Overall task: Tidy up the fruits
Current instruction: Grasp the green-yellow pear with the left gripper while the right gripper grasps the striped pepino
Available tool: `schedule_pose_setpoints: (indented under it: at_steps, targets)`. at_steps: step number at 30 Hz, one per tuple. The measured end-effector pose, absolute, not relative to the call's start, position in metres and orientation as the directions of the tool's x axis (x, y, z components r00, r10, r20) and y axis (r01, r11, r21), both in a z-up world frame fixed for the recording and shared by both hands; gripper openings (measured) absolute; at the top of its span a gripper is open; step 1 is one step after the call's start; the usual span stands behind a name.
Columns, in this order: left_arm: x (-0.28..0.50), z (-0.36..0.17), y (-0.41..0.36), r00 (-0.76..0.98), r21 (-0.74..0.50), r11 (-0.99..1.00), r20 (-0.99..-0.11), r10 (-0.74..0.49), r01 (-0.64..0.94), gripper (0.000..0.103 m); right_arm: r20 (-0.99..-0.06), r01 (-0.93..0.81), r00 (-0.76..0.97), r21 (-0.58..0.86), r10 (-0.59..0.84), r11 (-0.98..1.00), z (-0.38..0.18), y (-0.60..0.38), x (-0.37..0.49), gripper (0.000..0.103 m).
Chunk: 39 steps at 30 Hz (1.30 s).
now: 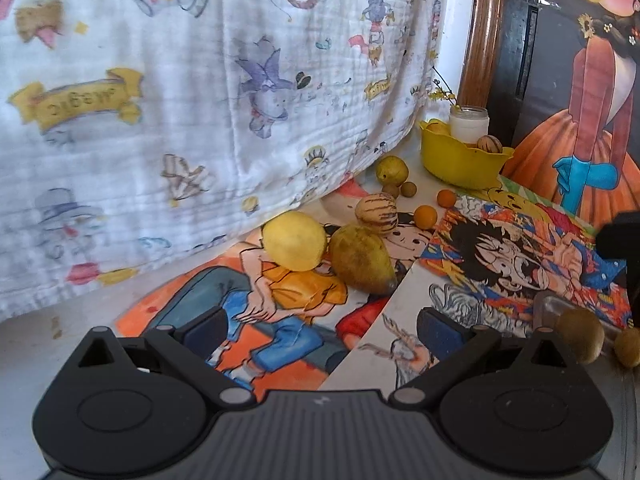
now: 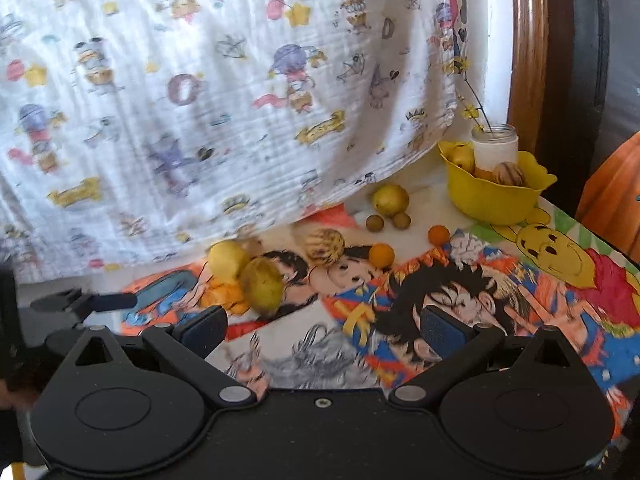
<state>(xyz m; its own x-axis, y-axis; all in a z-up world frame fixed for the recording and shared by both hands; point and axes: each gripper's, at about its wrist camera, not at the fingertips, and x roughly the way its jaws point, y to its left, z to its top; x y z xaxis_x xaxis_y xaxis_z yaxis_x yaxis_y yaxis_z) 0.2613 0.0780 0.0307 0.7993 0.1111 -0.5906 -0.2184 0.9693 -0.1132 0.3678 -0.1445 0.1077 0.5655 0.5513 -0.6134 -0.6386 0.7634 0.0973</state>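
From the left wrist, the left gripper (image 1: 320, 330) is seen spread wide with nothing between its pads. The yellow fruit (image 1: 294, 240) and the greenish pear (image 1: 362, 264) lie touching, straight ahead of the fingers — the pear's long axis slants down to the right. The yellow bowl (image 1: 460, 160) sits well beyond, at the far right, already holding a striped fruit (image 1: 490, 144).

From the right wrist, the right gripper (image 2: 322, 330) is likewise wide apart and empty; the same pair lies ahead and to its left, so the left hand is judged nearer, though blur leaves this uncertain. The surface is cartoon posters (image 2: 460, 288) — flat — backed by a printed cloth (image 2: 200, 100).
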Motion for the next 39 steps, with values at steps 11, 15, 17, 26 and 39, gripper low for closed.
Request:
schedule_pose_setpoints:
  at_steps: [11,15,17,26,39]
  targets:
    - [0.317,0.014,0.068,0.807,-0.248,0.932,-0.586,0.073,-0.264,0.103,-0.668,-0.594,0.367,0.367,0.647,0.716,0.07,-0.083,0.493,0.101]
    - [0.336,0.002,0.071,0.804,-0.302,0.908,-0.592,0.06,-0.29,0.102,-0.683,-0.533,0.345,0.422,0.644,0.733,0.047,-0.065,0.519,0.095]
    - [0.345,-0.003,0.075,0.798,-0.331,0.89,-0.6,0.059,-0.314,0.102,-0.687,-0.494,0.341,0.449,0.641,0.744,0.036,-0.06,0.53,0.093]
    - [0.365,-0.018,0.086,0.805,-0.464,0.809,-0.593,0.02,-0.361,0.09,-0.7,-0.425,0.328,0.49,0.634,0.761,0.01,-0.042,0.561,0.084]
    - [0.383,-0.022,0.086,0.794,-0.479,0.77,-0.605,0.059,-0.422,0.07,-0.729,-0.403,0.337,0.461,0.597,0.791,-0.016,-0.024,0.573,0.075]
